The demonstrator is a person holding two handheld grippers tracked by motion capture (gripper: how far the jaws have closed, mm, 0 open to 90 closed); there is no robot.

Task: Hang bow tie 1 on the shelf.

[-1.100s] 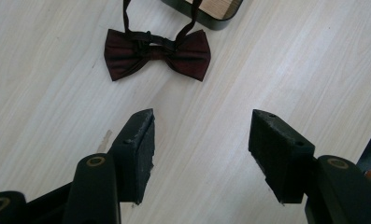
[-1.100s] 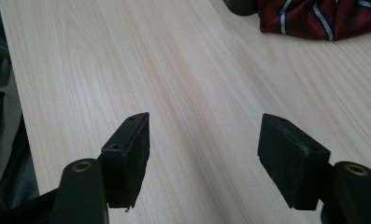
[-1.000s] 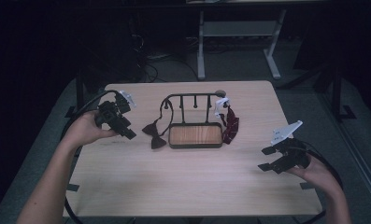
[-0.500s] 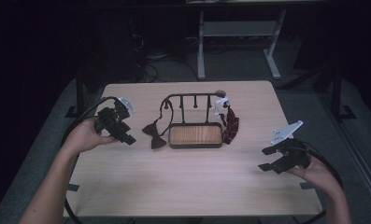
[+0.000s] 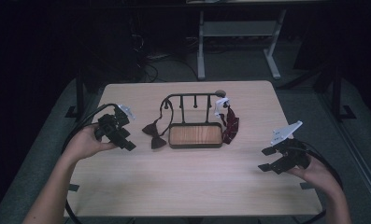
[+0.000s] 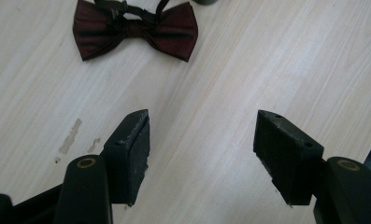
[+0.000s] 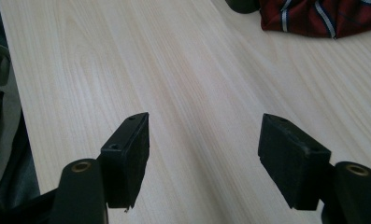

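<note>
A dark red bow tie [image 5: 154, 135] lies on the pale wooden table [image 5: 192, 186], its strap running up to the left end of a black hook rack [image 5: 192, 100] with a wooden tray base [image 5: 195, 135]. A red striped tie [image 5: 230, 127] with a white tag hangs at the rack's right end. My left gripper [image 5: 127, 141] stands open just left of the bow tie [image 6: 135, 29], with nothing between its fingers [image 6: 129, 149]. My right gripper [image 5: 265, 159] is open near the table's right front, pointing toward the striped tie [image 7: 323, 16].
The table's front edge [image 5: 192, 215] lies close to both forearms. Bare tabletop stretches between the two grippers. A small pale stain [image 6: 71, 137] marks the wood near my left gripper [image 6: 202, 126]. A metal desk frame [image 5: 234, 37] and floor cables stand beyond the table.
My left gripper has drifted slightly toward the table's front edge. The right gripper, the rack and both ties have not moved.
</note>
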